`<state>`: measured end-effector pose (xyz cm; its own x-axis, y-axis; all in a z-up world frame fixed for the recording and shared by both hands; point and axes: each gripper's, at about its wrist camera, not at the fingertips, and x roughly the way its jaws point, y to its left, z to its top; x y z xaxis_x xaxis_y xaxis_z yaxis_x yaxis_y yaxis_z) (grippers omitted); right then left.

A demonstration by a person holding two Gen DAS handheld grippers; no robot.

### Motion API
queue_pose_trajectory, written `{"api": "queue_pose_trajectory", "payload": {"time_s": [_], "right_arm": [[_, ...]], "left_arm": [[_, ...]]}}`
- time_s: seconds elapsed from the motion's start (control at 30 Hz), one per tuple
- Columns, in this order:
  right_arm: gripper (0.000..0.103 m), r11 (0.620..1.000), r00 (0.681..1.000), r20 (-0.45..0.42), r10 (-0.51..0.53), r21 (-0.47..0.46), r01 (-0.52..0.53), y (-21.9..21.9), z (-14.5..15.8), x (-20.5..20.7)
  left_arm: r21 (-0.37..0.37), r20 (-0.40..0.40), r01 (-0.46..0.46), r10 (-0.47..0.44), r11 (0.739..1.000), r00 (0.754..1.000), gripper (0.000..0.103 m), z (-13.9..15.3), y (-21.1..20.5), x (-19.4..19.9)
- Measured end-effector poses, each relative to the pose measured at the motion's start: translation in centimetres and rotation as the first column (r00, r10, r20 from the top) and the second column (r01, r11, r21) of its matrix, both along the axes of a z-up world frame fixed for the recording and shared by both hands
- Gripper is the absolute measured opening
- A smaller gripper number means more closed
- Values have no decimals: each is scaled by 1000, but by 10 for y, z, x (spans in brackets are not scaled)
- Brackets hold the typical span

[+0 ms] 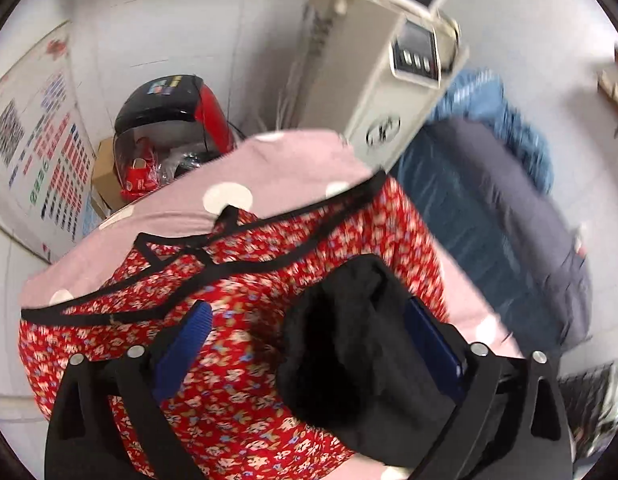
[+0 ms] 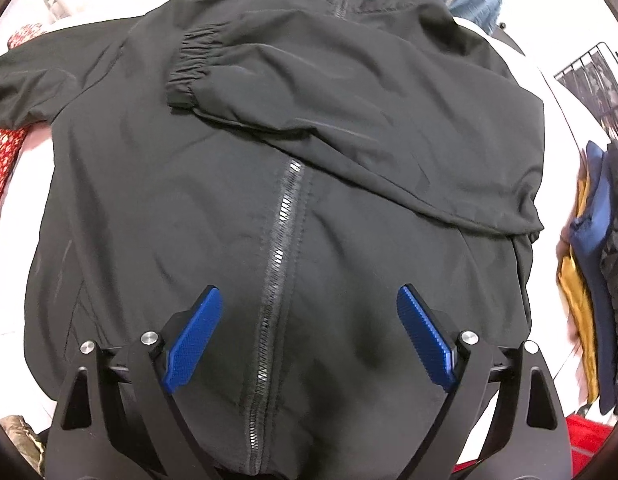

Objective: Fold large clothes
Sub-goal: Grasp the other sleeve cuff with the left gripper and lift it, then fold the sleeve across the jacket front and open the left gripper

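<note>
A black zip jacket (image 2: 213, 168) lies flat, front up, zipper (image 2: 283, 224) running down the middle. One sleeve (image 2: 349, 92) is folded across the chest, its elastic cuff (image 2: 187, 68) at the upper left. My right gripper (image 2: 309, 300) hovers open over the lower zipper, blue pads (image 2: 193, 340) on either side. My left gripper (image 1: 309, 324) stands open over a red floral garment (image 1: 229, 360), with a bunch of black fabric (image 1: 349, 340) lying against its right pad (image 1: 433, 344); the left pad (image 1: 185, 344) is clear of it.
The bed has a pink cover with white dots (image 1: 269, 168). A white appliance (image 1: 389, 80), a helmet (image 1: 169, 108) and a cardboard box stand beyond it. Dark and blue clothes (image 1: 501, 200) are piled to the right. Folded yellow and navy clothes (image 2: 589, 260) lie at the right.
</note>
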<state>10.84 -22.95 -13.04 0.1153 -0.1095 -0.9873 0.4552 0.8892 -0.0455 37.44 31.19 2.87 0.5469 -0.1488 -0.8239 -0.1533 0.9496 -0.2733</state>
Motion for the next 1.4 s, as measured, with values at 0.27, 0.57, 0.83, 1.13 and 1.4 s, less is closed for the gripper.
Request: {"api": "queue_pose_trajectory", "payload": {"time_s": [0.27,0.57,0.83,1.13,1.4], "right_arm": [[88,1000,1000,-10,-8,21,8,0,-6,6],[88,999,999,11,30,19,-31,4,1,12],[88,995,996,24,-86,44,85,-22,-3,-17],[88,990,990,72,-121,83,115,-35,-4,-35],[88,983,982,108,-156,110,144,-56,-2,-56]], "left_arm": [[-70,11,73,-72,995,997,97,-9,0,-39],[145,-35,153,-149,977,988,71,-54,-78,-19],[276,-14,176,-179,945,984,7,0,-98,5],[317,38,239,-264,918,964,7,61,-141,5],[227,30,570,-591,789,806,7,60,-301,-79]]}}
